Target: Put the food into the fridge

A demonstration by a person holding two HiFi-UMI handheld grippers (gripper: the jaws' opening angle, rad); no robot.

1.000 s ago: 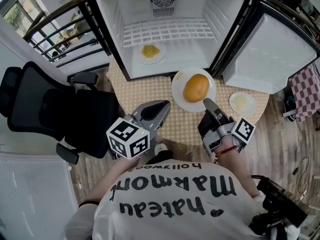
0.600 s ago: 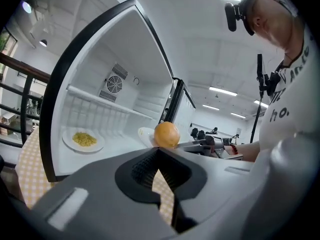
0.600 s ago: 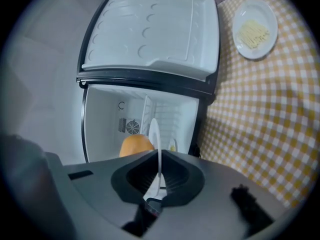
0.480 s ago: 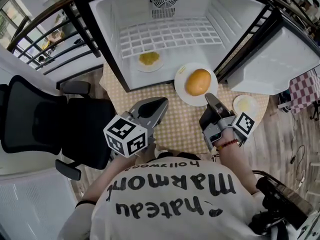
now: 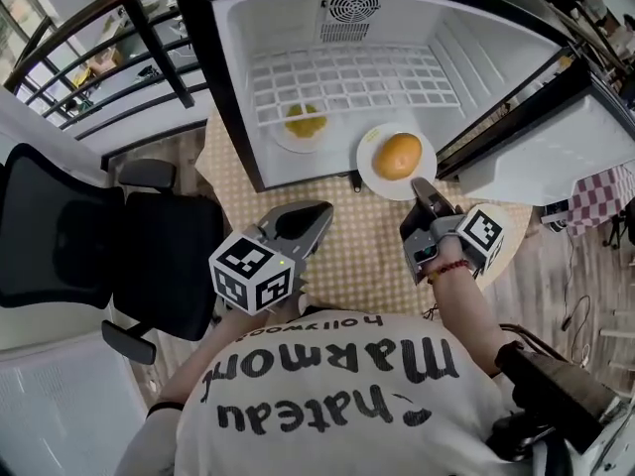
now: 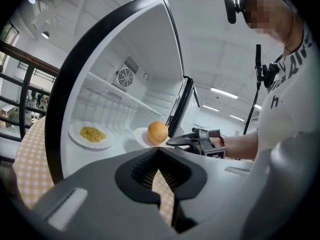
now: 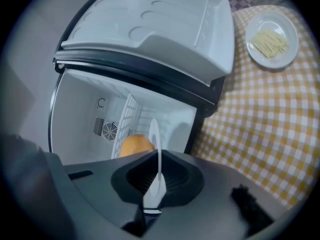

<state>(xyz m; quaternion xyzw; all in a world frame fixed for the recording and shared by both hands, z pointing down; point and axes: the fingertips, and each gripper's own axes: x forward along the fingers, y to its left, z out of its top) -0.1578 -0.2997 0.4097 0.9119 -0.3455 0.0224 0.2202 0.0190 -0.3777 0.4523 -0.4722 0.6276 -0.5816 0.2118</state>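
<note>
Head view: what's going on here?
A person's right gripper is shut on the rim of a white plate carrying a round orange food, holding it at the threshold of the open white fridge. The left gripper hangs shut and empty over the checked table. A plate of yellow food sits inside.

The right gripper [image 7: 158,153] hides the lower half of the round orange food [image 7: 135,144] just beyond its jaws.
</note>
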